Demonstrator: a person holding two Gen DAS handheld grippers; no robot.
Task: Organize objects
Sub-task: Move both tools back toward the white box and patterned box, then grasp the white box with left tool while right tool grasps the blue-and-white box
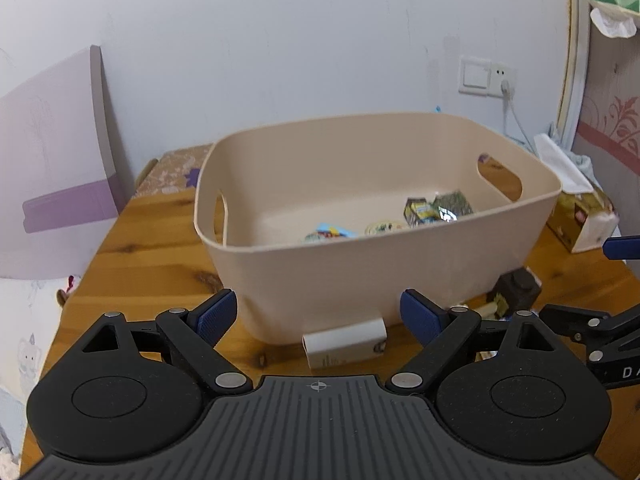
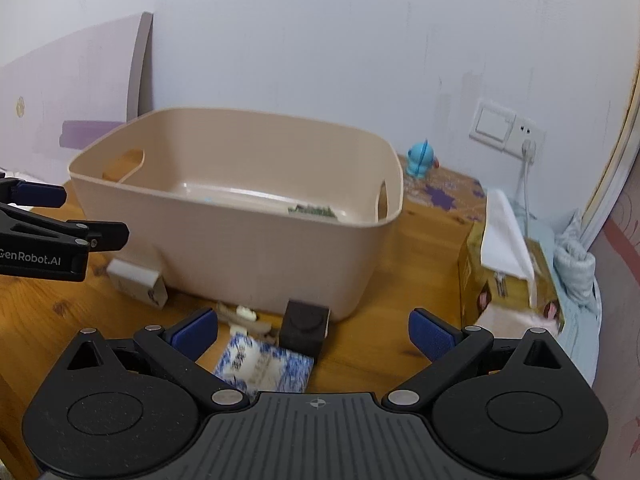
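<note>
White wall and a wooden worktop (image 1: 152, 240) frame the scene; a socket with a plugged cable sits at the far right.

Left tool (image 1: 318, 316): released, jaws spread wide, nothing between them. We have it pointed down at a white box (image 1: 346, 344) that lies on its side, touching the foot of the bin (image 1: 380, 272). We judge the wide jaws suit a grasp across the box's short side.

Right tool (image 2: 314, 338): also released and empty. Ahead of it stands a black cube (image 2: 304, 328), just beside the bin wall, with a blue-and-white packet (image 2: 264, 368) flat in front of it and small pale bits (image 2: 244, 314) to the left.

Bin: beige, with handle cut-outs, and set mid-worktop so both tools can reach over its rim. Several snack packets (image 1: 436, 208) already lie on its floor, so sorting looks partly done; the loose items outside remain.

Tissue box (image 2: 508, 280) stands right of the bin, probably not part of the task.
</note>
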